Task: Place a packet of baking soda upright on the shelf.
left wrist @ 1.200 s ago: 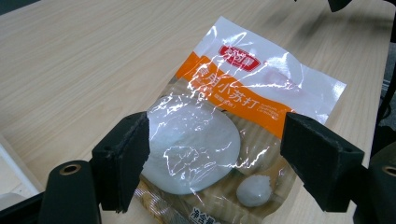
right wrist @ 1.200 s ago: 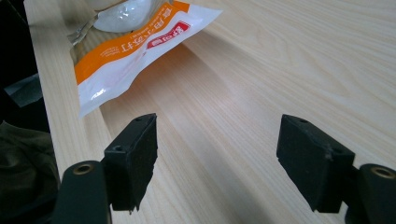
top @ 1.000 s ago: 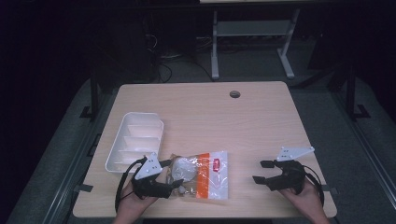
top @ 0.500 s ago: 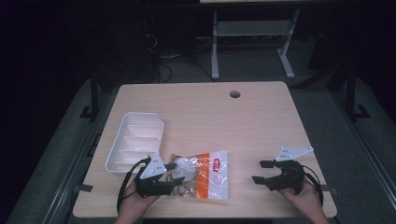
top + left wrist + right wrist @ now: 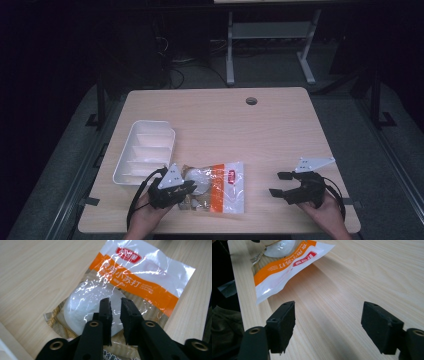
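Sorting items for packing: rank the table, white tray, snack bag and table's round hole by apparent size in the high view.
1. table
2. white tray
3. snack bag, looking close to the tray, slightly smaller
4. round hole

A pale wooden table stands on grey floor in a dark room.

One wooden bench carries one clear snack bag with an orange band and one white divided tray, which has four compartments. Two hand-held tools are present: the left tool and the right tool.
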Demonstrator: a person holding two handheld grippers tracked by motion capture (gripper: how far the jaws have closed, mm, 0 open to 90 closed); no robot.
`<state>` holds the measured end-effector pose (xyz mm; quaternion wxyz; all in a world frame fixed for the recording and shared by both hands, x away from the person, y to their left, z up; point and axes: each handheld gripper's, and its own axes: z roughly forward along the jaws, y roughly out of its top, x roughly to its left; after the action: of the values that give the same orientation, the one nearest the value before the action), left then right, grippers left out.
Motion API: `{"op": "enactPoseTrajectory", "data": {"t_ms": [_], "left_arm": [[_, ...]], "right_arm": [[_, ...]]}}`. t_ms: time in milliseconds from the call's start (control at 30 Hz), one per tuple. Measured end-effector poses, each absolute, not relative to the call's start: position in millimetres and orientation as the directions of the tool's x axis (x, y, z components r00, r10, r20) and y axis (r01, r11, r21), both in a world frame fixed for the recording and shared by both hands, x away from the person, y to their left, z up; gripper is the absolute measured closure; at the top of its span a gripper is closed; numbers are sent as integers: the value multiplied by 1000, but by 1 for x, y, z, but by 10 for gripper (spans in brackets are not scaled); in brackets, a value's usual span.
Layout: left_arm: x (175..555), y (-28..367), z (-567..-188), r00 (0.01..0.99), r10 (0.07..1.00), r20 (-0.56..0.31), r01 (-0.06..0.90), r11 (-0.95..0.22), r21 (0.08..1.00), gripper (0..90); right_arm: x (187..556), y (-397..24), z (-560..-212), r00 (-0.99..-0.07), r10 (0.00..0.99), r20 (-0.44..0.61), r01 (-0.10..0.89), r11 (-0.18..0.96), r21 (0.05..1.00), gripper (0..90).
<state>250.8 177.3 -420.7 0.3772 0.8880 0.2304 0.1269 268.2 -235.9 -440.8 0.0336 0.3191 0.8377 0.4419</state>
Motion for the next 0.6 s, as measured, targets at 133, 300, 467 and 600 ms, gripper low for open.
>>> {"op": "enactPoseTrajectory", "data": {"t_ms": [133,300,467,600], "left_arm": [[249,173,-422,866,495,71,310,-642,701,830],[251,168,-427,867,492,76,324,-673,665,842],[252,165,-431,870,488,69,336,-691,641,843],[253,164,-433,869,491,61,346,-690,636,845]], "right_arm": [[269,-234,-441,-788,567,238,515,396,760,245],[269,-229,-439,-788,558,259,519,377,767,239],[271,-221,-434,-790,553,265,517,369,772,218],[276,-213,-434,-790,539,293,530,359,768,200]]}}
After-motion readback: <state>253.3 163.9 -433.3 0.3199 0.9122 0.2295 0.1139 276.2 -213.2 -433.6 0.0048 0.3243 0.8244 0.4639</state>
